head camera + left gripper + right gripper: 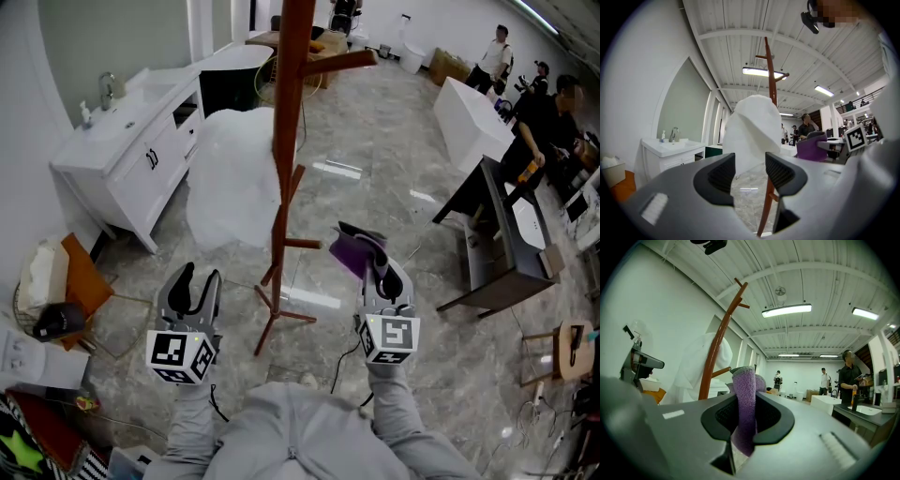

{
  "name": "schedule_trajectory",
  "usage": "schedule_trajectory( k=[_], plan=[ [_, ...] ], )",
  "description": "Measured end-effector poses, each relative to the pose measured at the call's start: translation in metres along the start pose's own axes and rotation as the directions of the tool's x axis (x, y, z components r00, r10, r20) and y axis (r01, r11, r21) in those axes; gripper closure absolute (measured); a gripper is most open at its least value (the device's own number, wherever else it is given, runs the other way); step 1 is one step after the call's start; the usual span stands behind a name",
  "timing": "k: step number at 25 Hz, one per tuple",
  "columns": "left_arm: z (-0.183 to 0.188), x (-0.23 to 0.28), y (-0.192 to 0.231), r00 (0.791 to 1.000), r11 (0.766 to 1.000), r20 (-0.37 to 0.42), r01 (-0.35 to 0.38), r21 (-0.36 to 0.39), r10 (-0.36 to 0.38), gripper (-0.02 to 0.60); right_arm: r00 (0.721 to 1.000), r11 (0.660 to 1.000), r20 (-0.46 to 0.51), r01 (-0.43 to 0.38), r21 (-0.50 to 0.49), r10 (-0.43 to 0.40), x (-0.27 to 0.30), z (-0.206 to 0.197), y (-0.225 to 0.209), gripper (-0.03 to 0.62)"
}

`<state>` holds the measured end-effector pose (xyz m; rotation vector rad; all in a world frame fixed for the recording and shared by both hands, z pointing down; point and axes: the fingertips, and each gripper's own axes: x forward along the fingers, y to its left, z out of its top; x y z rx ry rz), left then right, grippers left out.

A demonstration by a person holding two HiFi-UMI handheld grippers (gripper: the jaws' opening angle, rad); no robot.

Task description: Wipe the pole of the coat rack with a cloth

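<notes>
Nearest the head camera, grey sleeves [300, 431] lead out to the two marker cubes, one on the left [180, 356] and one on the right [389, 339]. Ahead of the left cube, the left claw [199, 278] stands with its jaws apart and nothing between them; in its own view the left claw [749, 176] frames only floor and the lower part of the rack beyond. The right claw [382, 272] is clamped on a purple cloth [354, 251], which in the right gripper view runs up between the pads of the right claw [746, 416] as a folded strip [744, 394] and sticks out above them. The cloth sits right of the coat rack's reddish-brown pole [286, 141], near the tip of a low peg [305, 244] and apart from the pole itself. The rack stands on a grey marbled floor [375, 187] on splayed feet. A white garment [234, 178] hangs from its left side. Farther left is a white vanity counter [131, 141] with a tap. At the far right, people [553, 103] stand by a dark desk [497, 225].
</notes>
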<state>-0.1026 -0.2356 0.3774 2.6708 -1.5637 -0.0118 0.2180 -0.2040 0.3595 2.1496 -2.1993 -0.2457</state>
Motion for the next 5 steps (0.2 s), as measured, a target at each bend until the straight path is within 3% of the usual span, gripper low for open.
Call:
schedule_trajectory(
  k=[5],
  plan=[
    [-0.0001, 0.0018, -0.0015, 1.0, 1.0, 0.001, 0.001, 0.003, -0.001, 0.367, 1.0, 1.0, 0.005, -0.003, 0.0, 0.003, 0.0013, 0.0004, -0.0016, 0.543]
  ],
)
